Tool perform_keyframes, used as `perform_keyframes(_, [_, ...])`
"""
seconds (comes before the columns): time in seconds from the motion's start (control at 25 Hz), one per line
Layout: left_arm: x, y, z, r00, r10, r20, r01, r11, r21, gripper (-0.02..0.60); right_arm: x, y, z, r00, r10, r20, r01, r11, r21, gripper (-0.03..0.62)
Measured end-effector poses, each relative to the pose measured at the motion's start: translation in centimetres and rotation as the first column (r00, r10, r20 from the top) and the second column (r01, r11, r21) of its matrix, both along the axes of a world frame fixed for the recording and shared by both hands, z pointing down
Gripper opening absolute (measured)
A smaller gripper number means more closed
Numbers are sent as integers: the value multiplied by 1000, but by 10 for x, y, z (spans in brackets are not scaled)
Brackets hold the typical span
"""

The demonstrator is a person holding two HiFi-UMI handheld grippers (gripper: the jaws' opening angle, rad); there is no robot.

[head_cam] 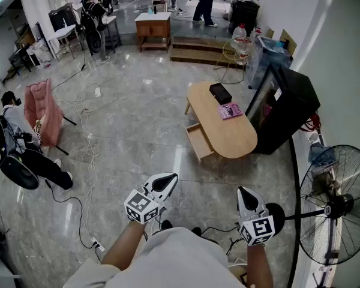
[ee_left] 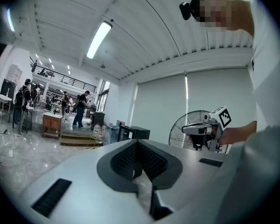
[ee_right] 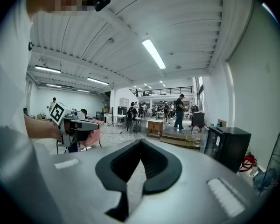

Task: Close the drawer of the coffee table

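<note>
We stand well back from the table [head_cam: 233, 135]. Left gripper [head_cam: 164, 180]: jaws pressed together, nothing between them. Right gripper [head_cam: 246, 195]: jaws together too, empty. The drawer [head_cam: 199, 143] hangs open at the table's near left side, well apart from both grippers. A book [head_cam: 230, 110] and a black box [head_cam: 220, 93] lie on top.

The worktop [head_cam: 228, 134] stands on the floor, right of the middle. Its drawer [head_cam: 199, 141] juts out from under its near left side. On the worktop a box [head_cam: 220, 92] lies toward the far end, a book [head_cam: 230, 110] just nearer. A cabinet [head_cam: 291, 104] stands just right of the worktop, a fan [head_cam: 339, 206] nearer still. An armchair [head_cam: 42, 110] sits well apart at left.
</note>
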State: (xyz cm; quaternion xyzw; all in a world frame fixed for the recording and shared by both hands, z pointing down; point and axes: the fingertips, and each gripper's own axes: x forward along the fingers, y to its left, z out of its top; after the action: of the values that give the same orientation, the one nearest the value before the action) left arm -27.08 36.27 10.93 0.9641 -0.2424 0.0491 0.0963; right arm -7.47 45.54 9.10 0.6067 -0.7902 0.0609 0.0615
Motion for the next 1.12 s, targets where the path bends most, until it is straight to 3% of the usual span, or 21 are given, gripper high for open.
perform_keyframes(0.6, [10,8,4,1000,-13,5,13,1000,-4,6,14,7,5,1000,17,14,-17,1000,6,2])
perform_keyframes(1.12, [55,25,23,999,-48,22,48,999,-10,6,57,22,22,1000,-18,20,17,1000,8,5])
